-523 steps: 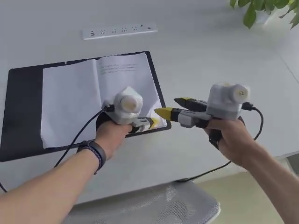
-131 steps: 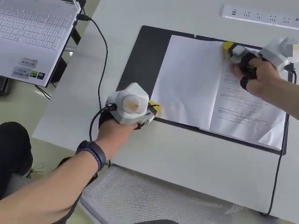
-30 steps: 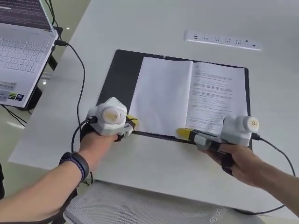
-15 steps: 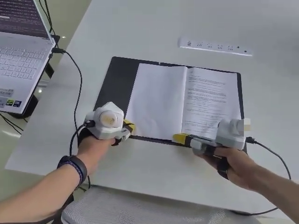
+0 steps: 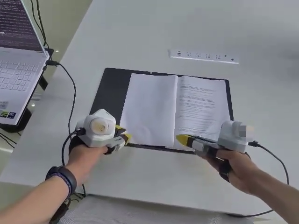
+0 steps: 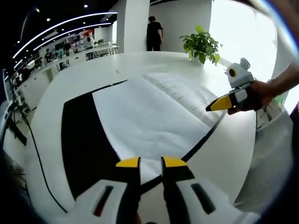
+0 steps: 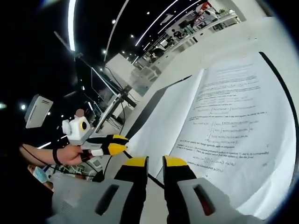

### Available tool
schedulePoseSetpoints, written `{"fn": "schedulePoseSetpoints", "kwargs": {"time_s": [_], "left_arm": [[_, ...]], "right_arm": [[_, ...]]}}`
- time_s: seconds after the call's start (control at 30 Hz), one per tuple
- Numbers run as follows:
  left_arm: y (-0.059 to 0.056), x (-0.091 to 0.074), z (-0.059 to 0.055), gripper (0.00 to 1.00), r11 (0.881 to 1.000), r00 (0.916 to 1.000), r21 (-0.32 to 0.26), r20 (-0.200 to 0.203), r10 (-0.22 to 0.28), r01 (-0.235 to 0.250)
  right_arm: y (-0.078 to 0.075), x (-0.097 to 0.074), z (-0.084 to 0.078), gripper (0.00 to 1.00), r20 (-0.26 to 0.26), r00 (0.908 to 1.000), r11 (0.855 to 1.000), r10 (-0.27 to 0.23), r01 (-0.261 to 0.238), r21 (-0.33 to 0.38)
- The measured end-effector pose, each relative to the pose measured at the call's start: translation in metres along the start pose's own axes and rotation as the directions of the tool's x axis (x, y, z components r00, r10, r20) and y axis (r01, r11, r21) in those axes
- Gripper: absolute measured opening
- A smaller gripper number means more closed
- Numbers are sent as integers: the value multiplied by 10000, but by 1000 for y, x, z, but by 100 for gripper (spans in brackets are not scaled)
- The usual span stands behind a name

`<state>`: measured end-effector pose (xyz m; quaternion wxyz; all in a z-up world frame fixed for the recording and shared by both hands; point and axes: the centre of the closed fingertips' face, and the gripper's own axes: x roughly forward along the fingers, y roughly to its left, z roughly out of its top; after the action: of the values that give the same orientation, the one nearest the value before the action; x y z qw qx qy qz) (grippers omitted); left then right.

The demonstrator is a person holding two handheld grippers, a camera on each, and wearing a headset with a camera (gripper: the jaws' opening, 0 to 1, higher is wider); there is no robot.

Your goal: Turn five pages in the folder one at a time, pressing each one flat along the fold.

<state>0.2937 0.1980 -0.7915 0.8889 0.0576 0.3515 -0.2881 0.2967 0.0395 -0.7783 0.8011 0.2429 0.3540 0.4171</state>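
The black folder [image 5: 108, 91] lies open on the white table. Its left page [image 5: 149, 109] is blank and its right page [image 5: 202, 109] is printed; both lie flat. My left gripper [image 5: 122, 135] rests at the folder's near left corner, jaws shut on nothing. In the left gripper view its tips [image 6: 151, 163] sit over the blank page's [image 6: 149, 121] near edge. My right gripper [image 5: 180, 139] is shut and points left at the bottom of the fold. In the right gripper view its tips [image 7: 155, 162] sit above the printed page's [image 7: 233, 130] near corner.
A white power strip [image 5: 203, 57] lies beyond the folder. An open laptop [image 5: 16, 70] stands at the far left, with a black cable [image 5: 71, 100] running down past the folder. The table's near edge is just below both hands.
About four seconds ago the right gripper was at the top of the fold; it is now at the folder's near edge. The left gripper has kept its corner. The head camera has shifted.
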Motion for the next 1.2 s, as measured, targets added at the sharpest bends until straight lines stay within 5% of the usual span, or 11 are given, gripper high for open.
{"fn": "schedulePoseSetpoints", "kwargs": {"time_s": [0.4, 0.6, 0.8, 1.2], "left_arm": [[-4, -25, 34, 27, 9999, 9979, 143, 648, -56, 47], [-16, -40, 55, 34, 9992, 9957, 350, 897, -218, 187], [-20, -53, 61, 42, 9986, 9953, 467, 920, -293, 251], [-10, -87, 68, 60, 9998, 9939, 216, 1106, -10, -14]], "right_arm": [[-24, -49, 31, 32, 510, 9881, 9815, -1449, 1500, -1188], [-18, -68, 41, 39, 692, 9803, 9654, -1850, 1945, -1737], [-2, -93, 49, 50, 605, 9769, 9422, -2050, 2137, -2582], [-1, -130, 52, 67, 550, 9678, 9166, -2457, 2505, -3116]]}}
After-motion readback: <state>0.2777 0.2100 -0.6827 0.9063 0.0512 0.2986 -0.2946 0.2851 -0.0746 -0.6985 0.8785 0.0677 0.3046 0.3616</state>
